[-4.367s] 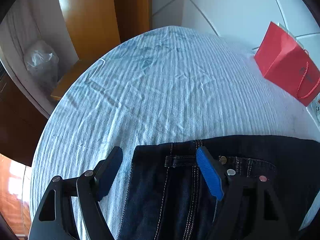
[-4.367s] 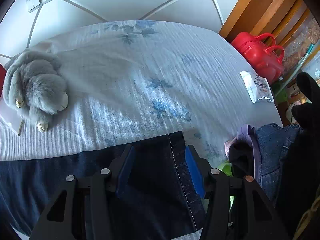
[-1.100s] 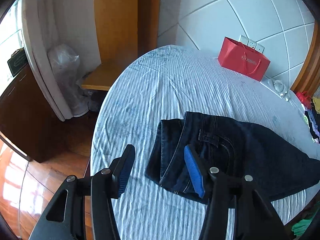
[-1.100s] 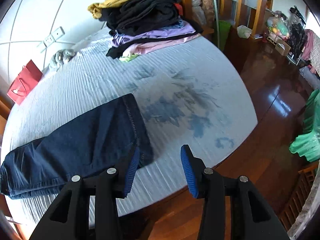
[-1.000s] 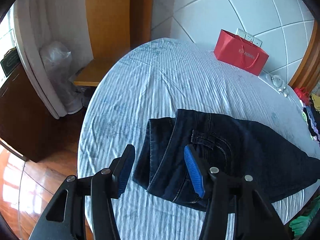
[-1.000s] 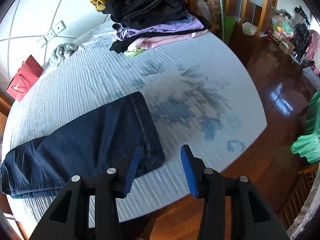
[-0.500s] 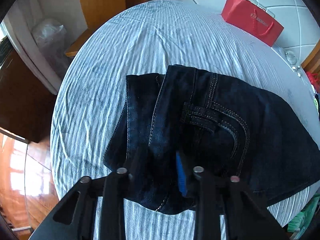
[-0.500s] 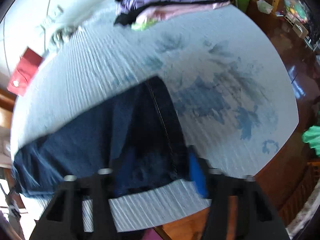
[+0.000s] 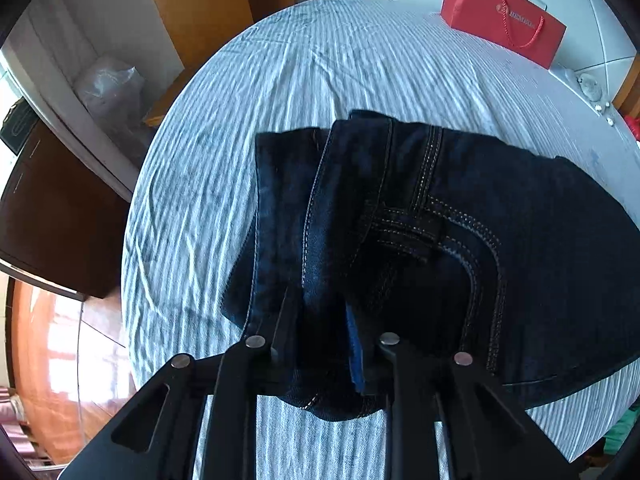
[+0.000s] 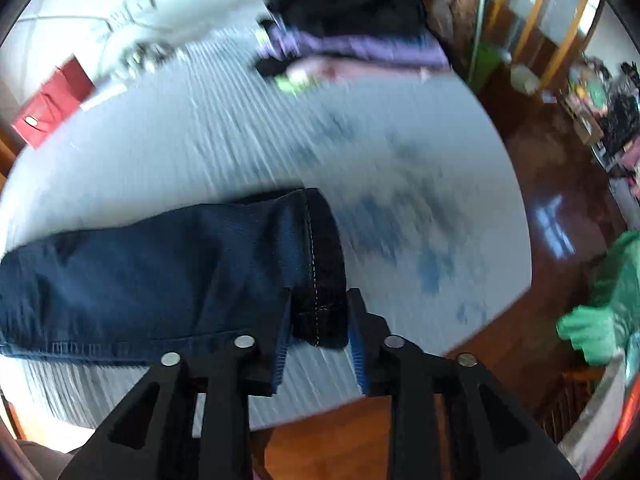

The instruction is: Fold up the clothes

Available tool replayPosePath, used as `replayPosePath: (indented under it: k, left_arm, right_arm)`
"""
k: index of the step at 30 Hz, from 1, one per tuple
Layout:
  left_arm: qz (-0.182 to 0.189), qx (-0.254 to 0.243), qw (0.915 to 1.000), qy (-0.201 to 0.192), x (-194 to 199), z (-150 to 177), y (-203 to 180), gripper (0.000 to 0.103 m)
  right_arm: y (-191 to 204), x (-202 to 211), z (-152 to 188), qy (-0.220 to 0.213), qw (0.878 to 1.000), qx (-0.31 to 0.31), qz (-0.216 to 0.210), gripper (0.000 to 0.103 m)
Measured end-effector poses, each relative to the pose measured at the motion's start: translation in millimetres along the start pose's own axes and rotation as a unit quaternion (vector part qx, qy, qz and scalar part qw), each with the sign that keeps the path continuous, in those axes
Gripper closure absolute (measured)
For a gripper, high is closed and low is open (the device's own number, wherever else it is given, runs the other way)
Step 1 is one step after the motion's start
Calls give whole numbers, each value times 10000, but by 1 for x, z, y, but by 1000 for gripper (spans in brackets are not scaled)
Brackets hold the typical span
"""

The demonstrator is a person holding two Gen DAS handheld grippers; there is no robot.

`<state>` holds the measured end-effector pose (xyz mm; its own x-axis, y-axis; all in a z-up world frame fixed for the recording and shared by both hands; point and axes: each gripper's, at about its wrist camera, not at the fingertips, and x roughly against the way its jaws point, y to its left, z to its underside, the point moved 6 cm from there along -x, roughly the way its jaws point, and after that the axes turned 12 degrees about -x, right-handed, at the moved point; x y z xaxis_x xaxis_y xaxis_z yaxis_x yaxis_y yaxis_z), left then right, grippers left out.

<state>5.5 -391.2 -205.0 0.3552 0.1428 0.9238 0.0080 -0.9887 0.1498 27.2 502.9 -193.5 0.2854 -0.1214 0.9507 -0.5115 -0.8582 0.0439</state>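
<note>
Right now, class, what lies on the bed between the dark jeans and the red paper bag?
In the left wrist view, only bare, wrinkled striped bedsheet lies between the jeans and the red paper bag; nothing else sits on that stretch.

Left wrist view aimed down, close over jeans (image 9: 460,216) waistband; right wrist view aimed at hem end. Bed (image 9: 248,128), red bag (image 9: 500,16) shared.
</note>
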Motion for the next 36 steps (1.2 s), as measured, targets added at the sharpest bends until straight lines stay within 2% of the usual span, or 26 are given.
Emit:
replayPosePath:
  k: [1, 3, 5, 7, 9, 11, 14, 18, 21, 23, 26, 28, 30, 31, 32, 33, 34, 36]
  left_arm:
    - [9, 29, 10000, -53, 3, 0, 2, 78]
    - [54, 116, 9998, -137, 10, 0, 7, 75]
    - [91, 216, 9994, -268, 24, -4, 16, 70]
    - [101, 303, 9985, -439, 39, -11, 24, 68]
    - [7, 373, 9972, -648, 51, -21, 32, 67]
    - [68, 472, 9962, -729, 53, -30, 35, 65]
    - [195, 407, 9964, -720, 44, -40, 28, 64]
    - [248, 412, 9968, -642, 29, -42, 19, 64]
    - [325, 457, 9969, -551, 19, -38, 19, 60]
    - [335, 549, 9965, -529, 12, -38, 22, 52]
    - [427, 703, 9946, -639, 8, -45, 24, 49]
    - [451, 594, 9953, -613, 2, -54, 18, 48]
    - [417, 348, 9979, -343, -10, -60, 6, 48]
    - [327, 260, 9988, -243, -14, -60, -2, 48]
    - [236, 172, 9995, -144, -18, -61, -10, 53]
    - [146, 84, 9998, -44, -22, -62, -17, 60]
    - [41, -6, 10000, 49, -26, -63, -25, 76]
    - [-523, -208, 9984, 61, -26, -64, -34, 84]
  right_arm:
    - [-12, -14, 11, 238, 9996, -74, 162, 73]
    - [-24, -17, 23, 371, 9988, -277, 170, 73]
    - [-29, -2, 19, 162, 9992, -373, 0, 73]
    - [-33, 16, 5, -137, 9985, -522, -87, 61]
    - [-37, 25, -12, -371, 9968, -675, -214, 55]
    - [-29, 16, -27, -294, 9970, -663, -274, 55]
    - [-17, -7, -45, -85, 9977, -602, -286, 55]
    - [2, -32, -51, 161, 9981, -480, -343, 55]
    - [9, -43, -49, 266, 9984, -368, -328, 54]
    - [11, -44, -51, 267, 9984, -352, -358, 53]
    - [11, -44, -53, 272, 9980, -420, -395, 50]
    - [12, -44, -55, 303, 9979, -416, -386, 50]
    - [14, -46, -58, 331, 9980, -390, -359, 49]
    - [15, -46, -60, 335, 9980, -385, -364, 49]
    - [16, -47, -61, 338, 9980, -380, -368, 49]
    - [17, -48, -62, 334, 9980, -388, -384, 48]
    - [19, -49, -64, 329, 9979, -395, -400, 48]
    - [19, -53, -66, 331, 9975, -438, -437, 48]
